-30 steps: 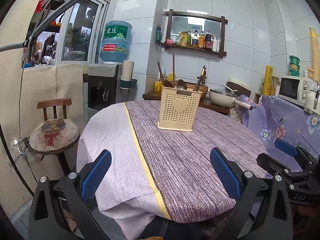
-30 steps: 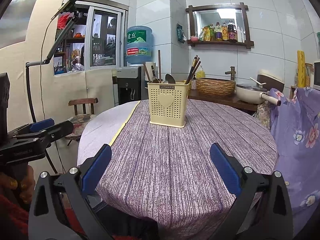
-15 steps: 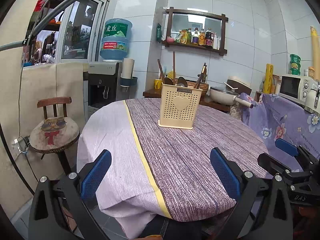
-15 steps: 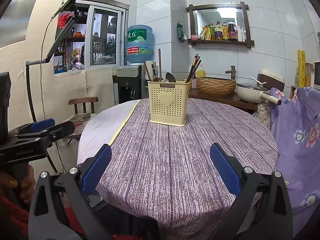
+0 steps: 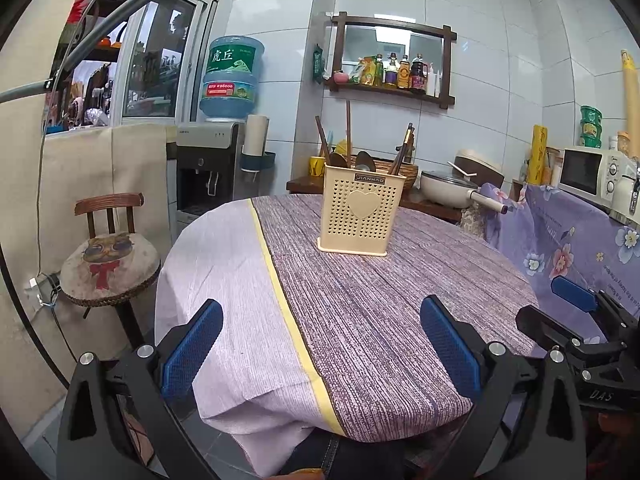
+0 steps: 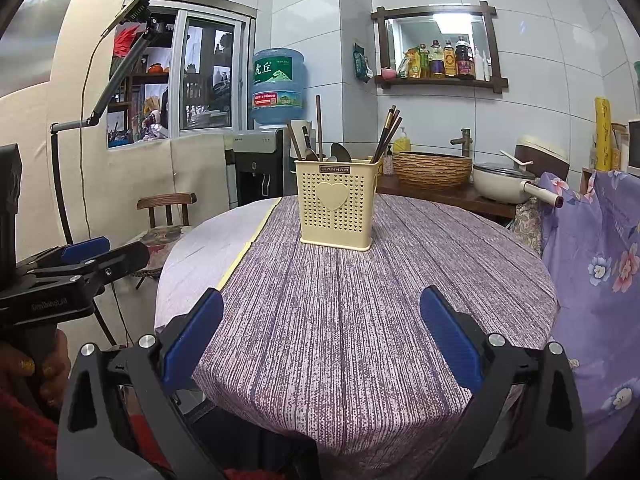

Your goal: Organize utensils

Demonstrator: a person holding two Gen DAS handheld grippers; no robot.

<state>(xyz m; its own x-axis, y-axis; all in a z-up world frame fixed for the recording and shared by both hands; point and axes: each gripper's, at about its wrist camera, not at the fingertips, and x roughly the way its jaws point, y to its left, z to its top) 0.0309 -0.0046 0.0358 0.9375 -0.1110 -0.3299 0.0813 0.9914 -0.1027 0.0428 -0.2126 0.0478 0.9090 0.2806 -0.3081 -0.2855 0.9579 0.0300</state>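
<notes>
Barely anything's moved since a second ago, we're holding both grippers, left gripper (image 5: 320,344) and right gripper (image 6: 320,332), wide open and empty, well short of the cream perforated plastic utensil holder (image 6: 338,204) mid-table, which looks tippy if we bump its chopsticks (image 6: 386,134).

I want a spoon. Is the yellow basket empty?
Not empty. The yellow basket stands upright with chopsticks and spoons sticking out its top.

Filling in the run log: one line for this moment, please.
left gripper: open, empty | right gripper: open, empty | utensil holder: upright on table, chopsticks inside
</notes>
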